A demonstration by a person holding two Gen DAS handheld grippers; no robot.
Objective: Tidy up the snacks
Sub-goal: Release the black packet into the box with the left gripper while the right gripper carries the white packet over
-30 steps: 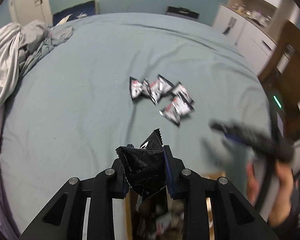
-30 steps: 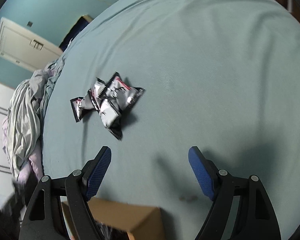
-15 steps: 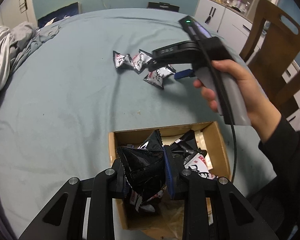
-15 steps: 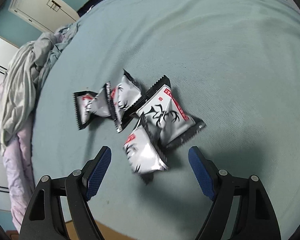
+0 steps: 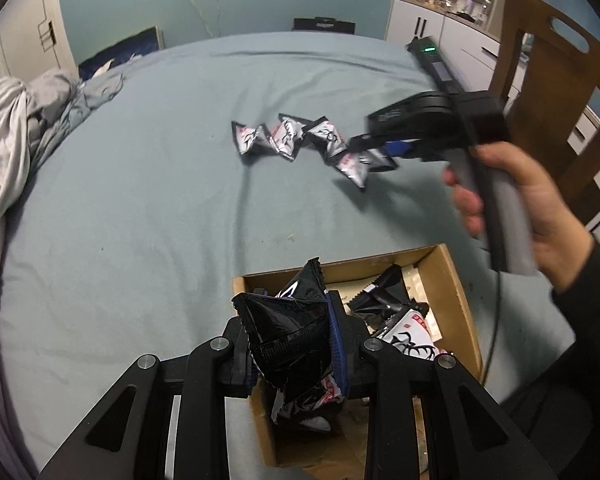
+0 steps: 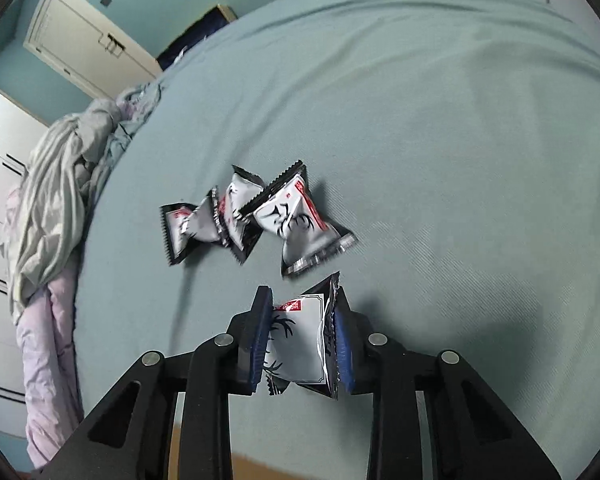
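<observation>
Your left gripper (image 5: 290, 340) clamps one crumpled black packet (image 5: 288, 336) above the box (image 5: 456, 280), which already holds several packets; their number cannot be told. Your right gripper (image 6: 302, 342) has just been closing and now pinches one silver packet (image 6: 298, 340). Three packets (image 6: 252, 216) lie clustered on the bed (image 6: 460, 120).

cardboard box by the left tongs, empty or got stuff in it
Not empty. The left wrist view shows the open cardboard box holding several snack packets, black and white ones.
</observation>
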